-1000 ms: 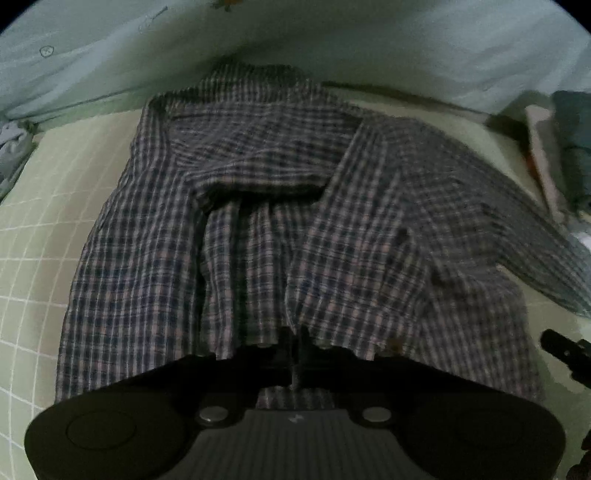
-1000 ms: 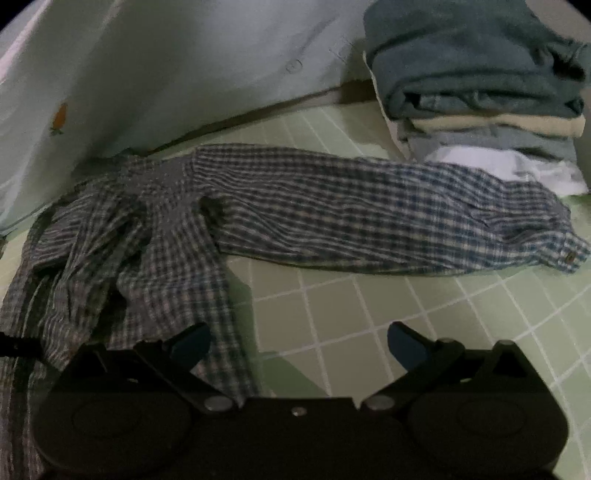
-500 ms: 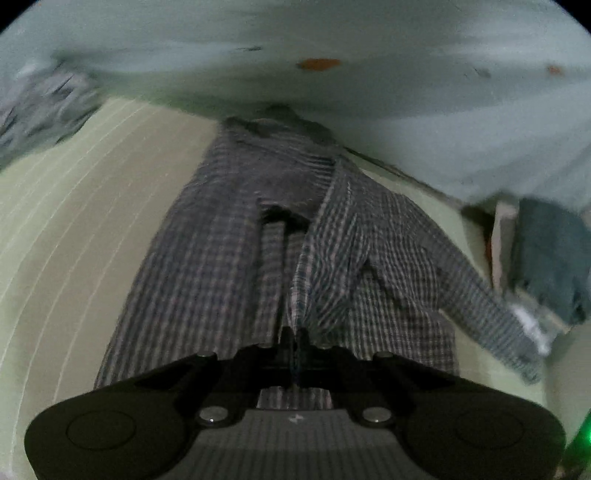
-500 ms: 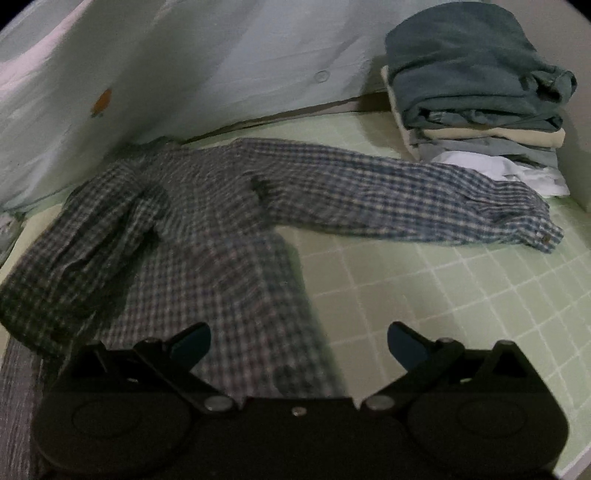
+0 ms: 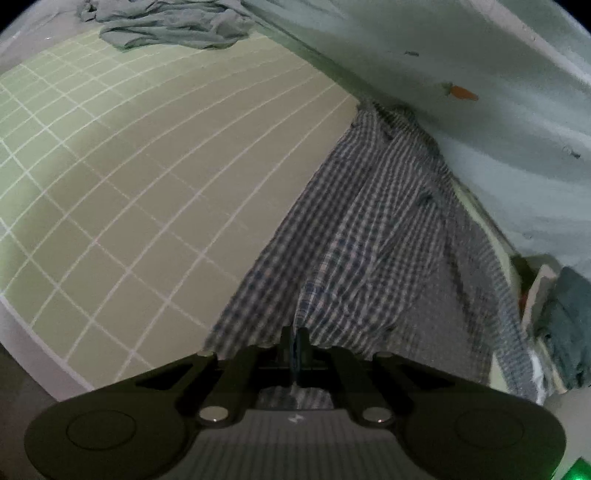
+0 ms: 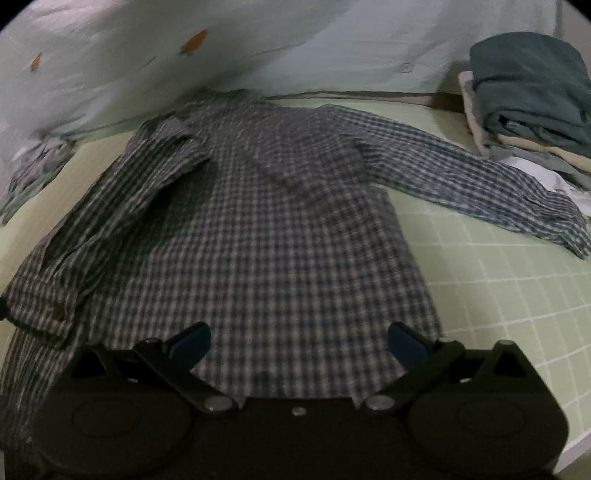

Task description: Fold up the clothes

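Note:
A dark plaid long-sleeved shirt (image 6: 280, 236) lies spread on a green checked mat (image 6: 498, 295), collar toward the back. Its right sleeve (image 6: 480, 181) stretches out to the right; its left sleeve (image 6: 107, 229) is folded over the body. My left gripper (image 5: 294, 341) is shut on the shirt's fabric (image 5: 369, 236) near the hem and pulls it taut. My right gripper (image 6: 299, 345) is open and empty, hovering over the shirt's lower hem.
A stack of folded clothes (image 6: 532, 110) stands at the back right, also in the left wrist view (image 5: 561, 325). A crumpled grey garment (image 5: 173, 22) lies at the mat's far left. A pale sheet with orange prints (image 6: 258, 48) hangs behind. The mat's edge (image 5: 44, 343) is near.
My left gripper has swung left, dragging the gripped fabric with it. My right gripper has moved left, from over the bare mat to over the shirt's hem, still open.

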{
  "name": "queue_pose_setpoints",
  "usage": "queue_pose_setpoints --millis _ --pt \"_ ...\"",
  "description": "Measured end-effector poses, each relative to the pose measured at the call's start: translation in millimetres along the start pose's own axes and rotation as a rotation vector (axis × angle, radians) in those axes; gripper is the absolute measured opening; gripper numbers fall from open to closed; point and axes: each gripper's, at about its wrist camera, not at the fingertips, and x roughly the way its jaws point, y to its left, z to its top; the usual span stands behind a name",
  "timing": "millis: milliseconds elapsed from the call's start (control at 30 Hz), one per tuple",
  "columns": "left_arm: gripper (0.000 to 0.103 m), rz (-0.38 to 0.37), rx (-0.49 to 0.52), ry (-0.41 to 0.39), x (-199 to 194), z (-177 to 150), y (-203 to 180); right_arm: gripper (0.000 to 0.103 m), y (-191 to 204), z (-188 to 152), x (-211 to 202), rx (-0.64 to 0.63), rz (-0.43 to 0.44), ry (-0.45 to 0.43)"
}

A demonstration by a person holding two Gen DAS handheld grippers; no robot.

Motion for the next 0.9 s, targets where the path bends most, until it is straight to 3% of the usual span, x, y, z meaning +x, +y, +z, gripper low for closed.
queue_pose_setpoints --millis 267,767,833,900 --pt "0.002 0.040 0.041 0.056 20.9 -3.6 6.3 0.103 21.9 -11.8 -12.9 -0.059 -0.013 0.020" --pt "0.003 0.094 0.074 0.138 36.7 -5.7 9.9 0.103 16.9 -15.6 -17.0 -0.031 -0.026 0.018" --pt "0.010 0.111 0.086 0.141 35.6 -5.0 6.8 0.103 16.1 -14.4 -15.9 -0.018 -0.024 0.014" --pt "0.030 0.122 0.102 0.138 32.1 -3.7 1.8 0.103 13.1 -12.6 -14.6 -0.002 -0.017 0.008"
